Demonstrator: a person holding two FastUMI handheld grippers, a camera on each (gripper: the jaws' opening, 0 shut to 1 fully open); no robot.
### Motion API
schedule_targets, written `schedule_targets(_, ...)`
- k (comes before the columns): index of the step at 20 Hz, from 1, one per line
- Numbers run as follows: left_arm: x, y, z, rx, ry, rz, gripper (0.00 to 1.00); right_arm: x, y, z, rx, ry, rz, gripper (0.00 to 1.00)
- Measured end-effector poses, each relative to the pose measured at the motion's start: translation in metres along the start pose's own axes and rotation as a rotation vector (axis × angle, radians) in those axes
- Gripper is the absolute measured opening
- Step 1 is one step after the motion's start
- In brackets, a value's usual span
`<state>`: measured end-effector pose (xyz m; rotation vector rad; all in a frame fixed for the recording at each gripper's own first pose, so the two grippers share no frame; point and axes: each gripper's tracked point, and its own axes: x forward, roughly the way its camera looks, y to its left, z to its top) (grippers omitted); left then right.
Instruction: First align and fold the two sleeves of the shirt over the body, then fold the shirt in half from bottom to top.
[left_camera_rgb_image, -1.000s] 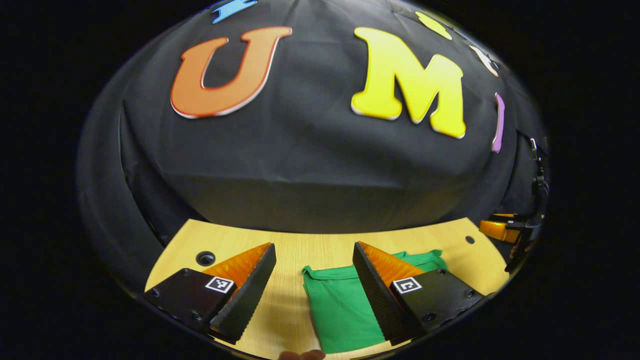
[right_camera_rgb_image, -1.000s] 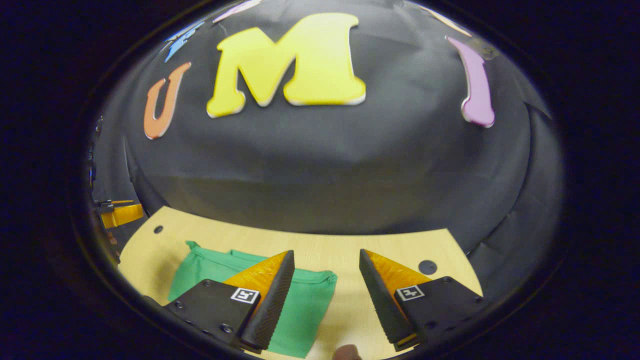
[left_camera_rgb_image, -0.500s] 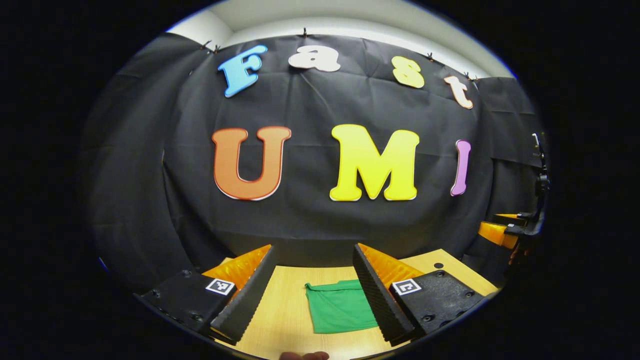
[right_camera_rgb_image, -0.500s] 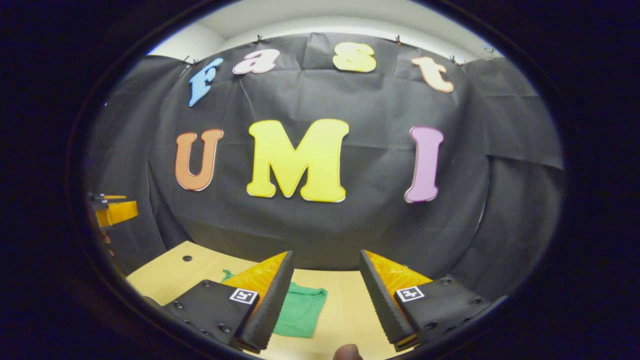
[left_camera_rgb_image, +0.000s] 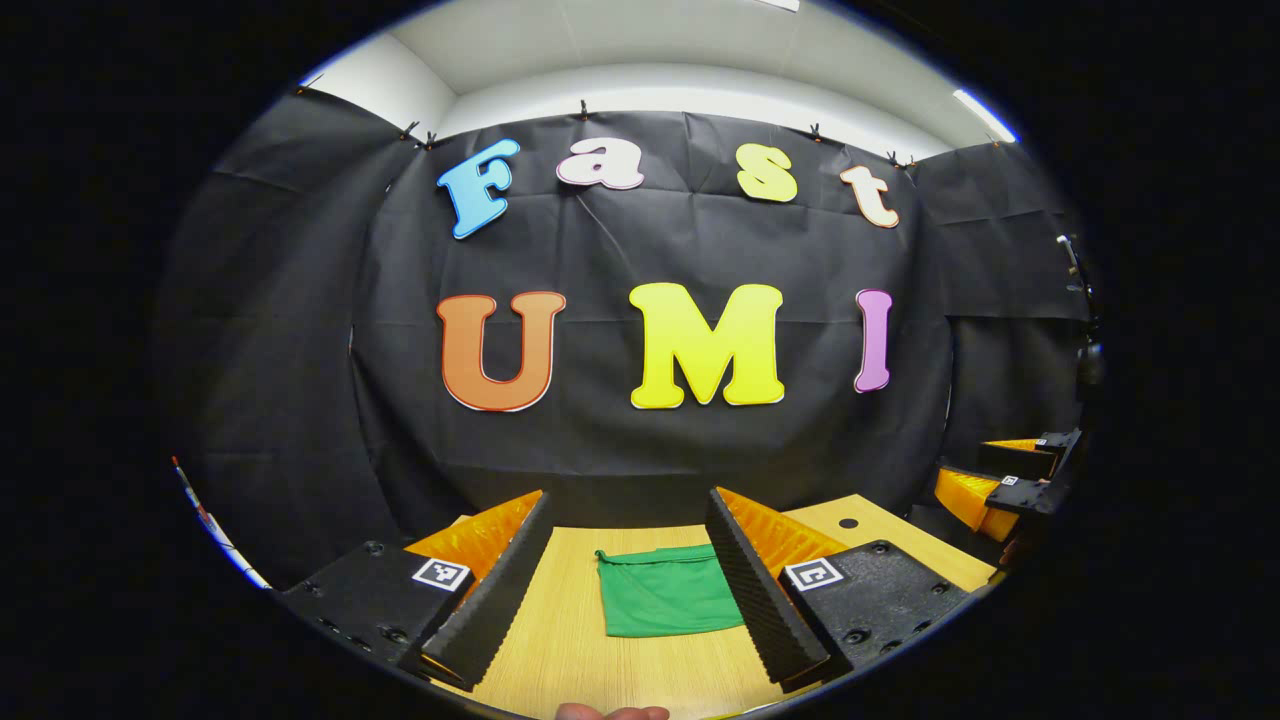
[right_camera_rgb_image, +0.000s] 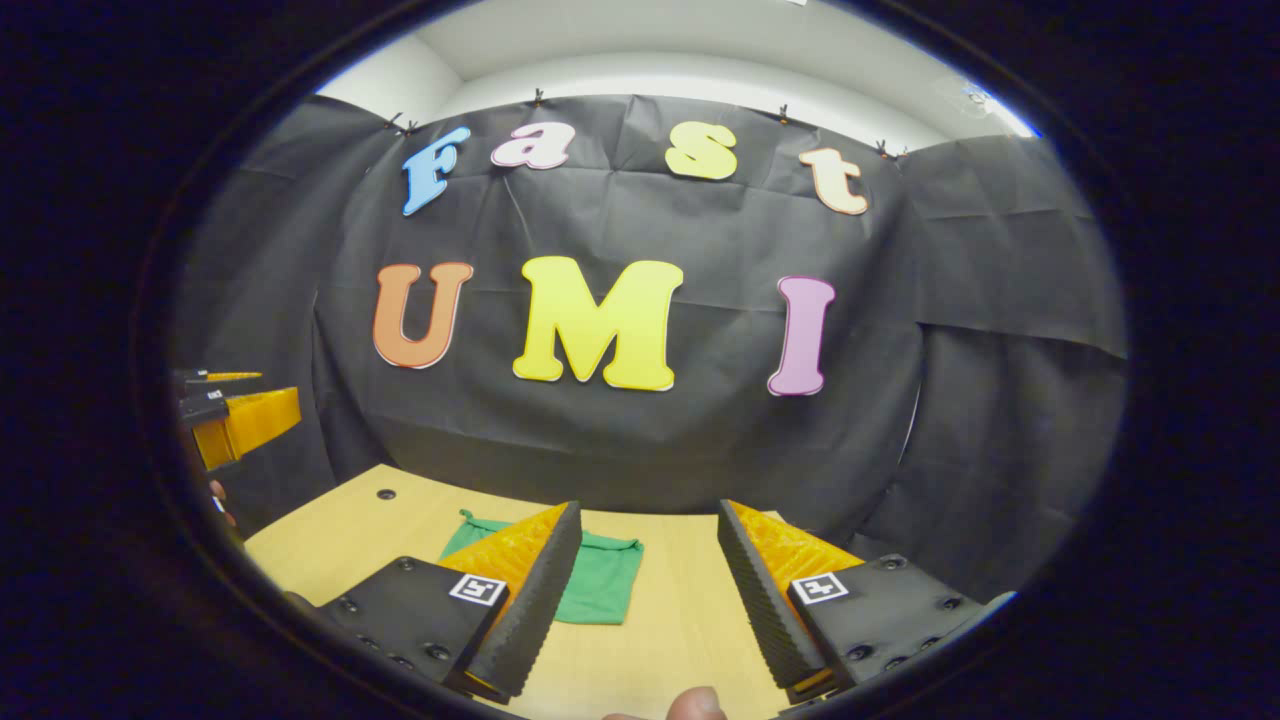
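Shirt (left_camera_rgb_image: 665, 592) lies folded on table (left_camera_rgb_image: 560, 640), apart from both grippers; left gripper (left_camera_rgb_image: 625, 560) and right gripper (right_camera_rgb_image: 640, 570) spread wide, empty; risk: a low pass snags cloth, undoing fold.

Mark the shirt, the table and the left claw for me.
shirt (left_camera_rgb_image: 665, 598), left gripper view, middle of the folded green cloth.
table (left_camera_rgb_image: 560, 640), left gripper view, bare wood left of the shirt.
left claw (left_camera_rgb_image: 628, 520), left gripper view, midway between its fingertips; open, holding nothing.
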<state>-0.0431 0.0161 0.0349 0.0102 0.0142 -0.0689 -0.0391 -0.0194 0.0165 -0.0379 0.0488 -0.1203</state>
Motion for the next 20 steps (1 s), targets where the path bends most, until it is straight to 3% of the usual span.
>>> schedule_targets(2, -0.01, -0.001, -0.006, -0.008, 0.013, 0.003, 0.98, -0.008, -0.005, -0.002, 0.02, -0.007, -0.01, 0.82)
schedule_targets(3, -0.014, -0.001, -0.008, -0.02, 0.022, 0.006, 1.0, -0.011, -0.005, 0.0, 0.027, -0.015, -0.014, 0.88)
schedule_targets(20, -0.015, 0.009, 0.002, -0.032, 0.021, 0.045, 0.98, -0.019, 0.027, 0.019, 0.018, -0.074, 0.054, 0.88)
